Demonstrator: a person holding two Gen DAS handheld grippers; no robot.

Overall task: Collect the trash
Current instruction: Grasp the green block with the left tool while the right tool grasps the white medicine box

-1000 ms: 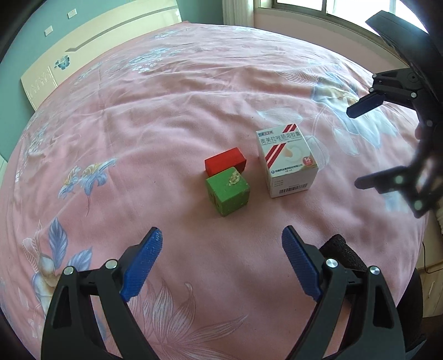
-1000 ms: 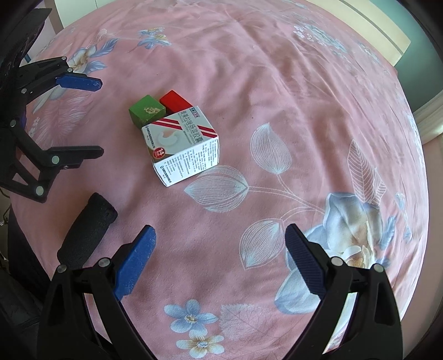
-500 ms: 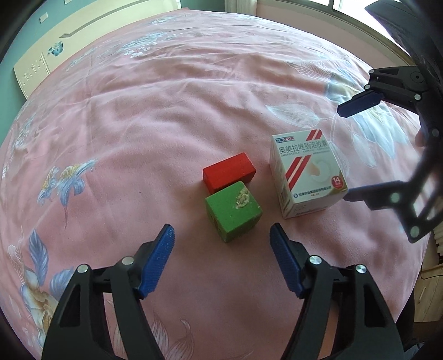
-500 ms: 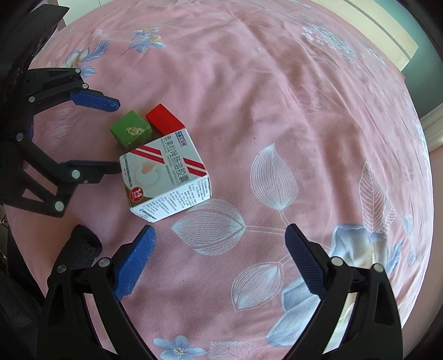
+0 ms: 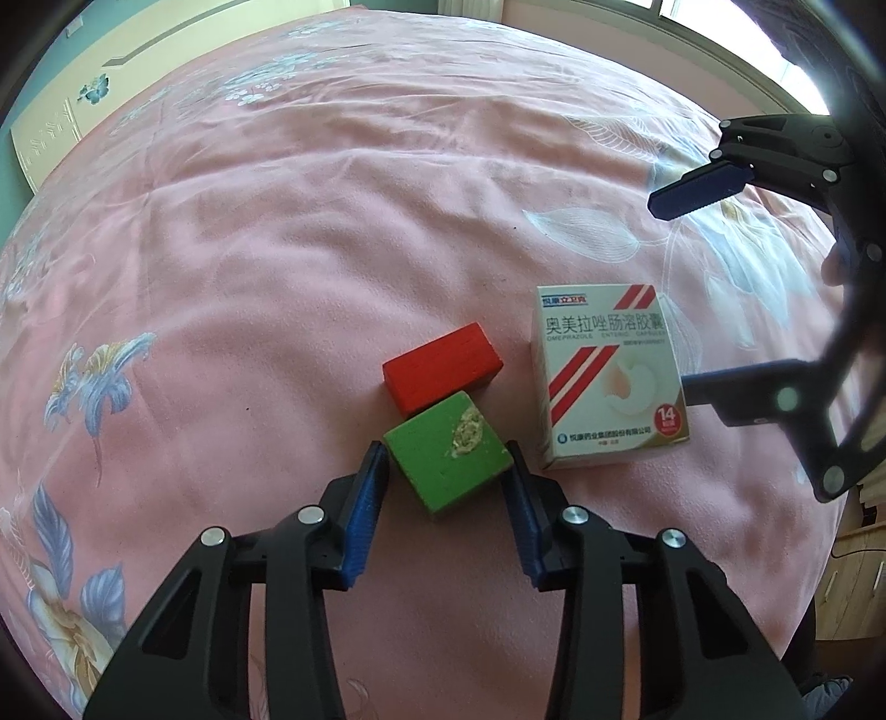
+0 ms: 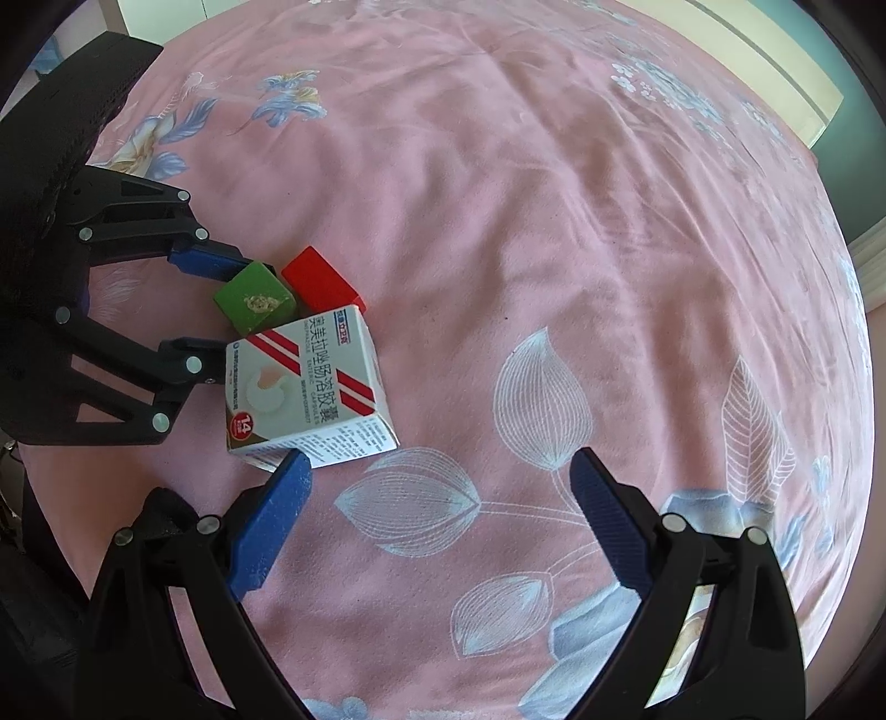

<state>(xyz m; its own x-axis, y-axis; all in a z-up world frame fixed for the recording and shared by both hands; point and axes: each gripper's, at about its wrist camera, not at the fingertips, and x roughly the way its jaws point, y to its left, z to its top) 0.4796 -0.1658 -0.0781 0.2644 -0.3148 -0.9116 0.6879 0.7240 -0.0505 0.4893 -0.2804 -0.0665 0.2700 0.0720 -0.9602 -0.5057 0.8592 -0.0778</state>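
Observation:
A green block (image 5: 448, 462) with a pale scuff on top lies on the pink bedspread, touching a red block (image 5: 440, 368) behind it. My left gripper (image 5: 446, 471) has closed around the green block, one blue pad on each side. A white medicine box (image 5: 603, 382) with red stripes lies just right of the blocks. My right gripper (image 6: 437, 476) is open and empty, its left pad at the near corner of the box (image 6: 304, 387). The green block (image 6: 255, 302) and red block (image 6: 321, 285) also show in the right wrist view.
The pink floral bedspread (image 5: 332, 194) fills both views. A cream headboard (image 5: 83, 94) stands at the far left. A window sill (image 5: 637, 27) runs along the far side. A wooden cabinet (image 5: 853, 576) sits beyond the bed's right edge.
My left gripper moved forward and down and closed its pads onto the green block. My right gripper moved closer to the medicine box and stayed open.

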